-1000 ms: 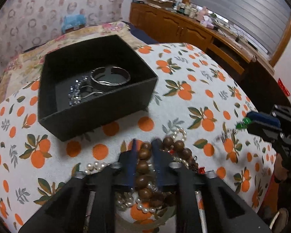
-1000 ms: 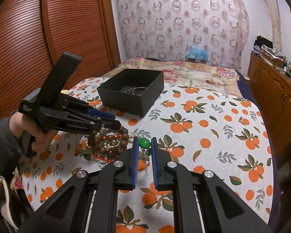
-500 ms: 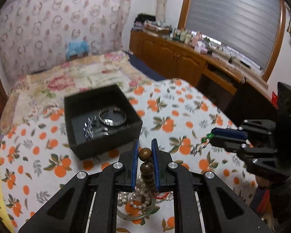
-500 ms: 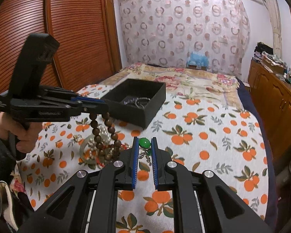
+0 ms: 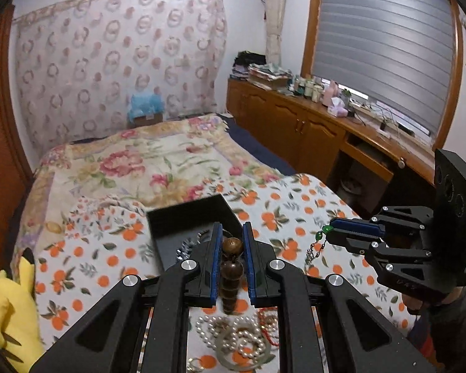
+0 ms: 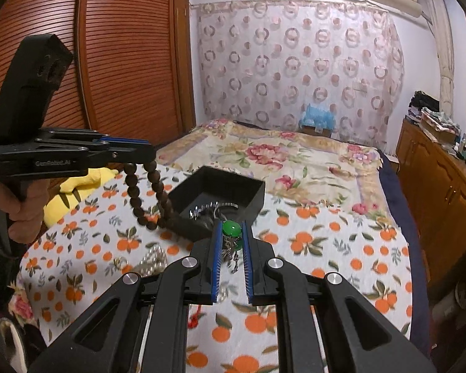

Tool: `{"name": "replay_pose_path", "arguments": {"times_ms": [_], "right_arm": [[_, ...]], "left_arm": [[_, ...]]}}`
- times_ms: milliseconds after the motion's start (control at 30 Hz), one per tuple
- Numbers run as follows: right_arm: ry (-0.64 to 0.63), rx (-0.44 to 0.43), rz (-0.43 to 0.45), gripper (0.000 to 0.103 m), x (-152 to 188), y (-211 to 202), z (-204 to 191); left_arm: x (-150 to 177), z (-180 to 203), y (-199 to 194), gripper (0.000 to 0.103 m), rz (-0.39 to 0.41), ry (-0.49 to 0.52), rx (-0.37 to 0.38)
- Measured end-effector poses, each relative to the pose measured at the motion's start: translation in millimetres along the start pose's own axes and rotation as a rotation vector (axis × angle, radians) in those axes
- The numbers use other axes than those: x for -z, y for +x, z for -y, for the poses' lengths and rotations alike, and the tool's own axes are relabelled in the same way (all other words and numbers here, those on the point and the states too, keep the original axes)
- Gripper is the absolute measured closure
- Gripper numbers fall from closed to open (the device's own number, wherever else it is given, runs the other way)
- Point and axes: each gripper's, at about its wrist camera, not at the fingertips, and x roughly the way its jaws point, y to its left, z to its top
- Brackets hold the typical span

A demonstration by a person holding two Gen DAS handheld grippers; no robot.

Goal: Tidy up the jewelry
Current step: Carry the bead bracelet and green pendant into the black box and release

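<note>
My left gripper (image 5: pixel 232 242) is shut on a brown wooden bead bracelet (image 5: pixel 232 269), which hangs in a loop (image 6: pixel 146 192) above the bed. My right gripper (image 6: pixel 231 233) is shut on a green-stone pendant (image 6: pixel 231 228) with a silver chain dangling below; the pendant (image 5: pixel 321 234) also shows at the right in the left wrist view. The black jewelry box (image 5: pixel 189 220) lies open ahead of both grippers, with silver pieces (image 6: pixel 212 209) inside. A heap of pearl strands (image 5: pixel 242 338) stays on the orange-print cloth below the left gripper.
The bed carries an orange-print cloth (image 6: pixel 326 248) and a floral quilt (image 5: pixel 146 161). A yellow plush toy (image 5: pixel 6 310) lies at the left edge. A wooden cabinet (image 5: pixel 310 130) with clutter runs along the right; a slatted wardrobe (image 6: pixel 93 62) stands left.
Both grippers rose from the cloth. The left lifted the wooden bracelet clear of the pearl heap; the right lifted the green pendant. The box now looks smaller and farther below.
</note>
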Motion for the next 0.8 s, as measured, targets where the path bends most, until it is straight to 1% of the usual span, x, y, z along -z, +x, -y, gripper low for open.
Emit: {"name": "replay_pose_path", "arguments": {"times_ms": [233, 400, 567, 800], "right_arm": [[-0.014, -0.009, 0.002, 0.089, -22.8, 14.6, -1.8], [-0.024, -0.006, -0.007, 0.089, -32.7, 27.4, -3.6], [-0.031, -0.007, -0.014, 0.089, -40.0, 41.1, -6.3], [-0.03, -0.035, -0.028, 0.089, -42.2, 62.4, -10.5]], "left_arm": [[-15.1, -10.3, 3.9, 0.091, 0.016, 0.001, -0.057], [-19.2, -20.4, 18.3, 0.091, 0.007, -0.016, -0.086], [-10.4, -33.6, 40.3, 0.091, -0.024, -0.049, -0.105], [6.6, -49.1, 64.5, 0.091, -0.076, -0.086, -0.125]]}}
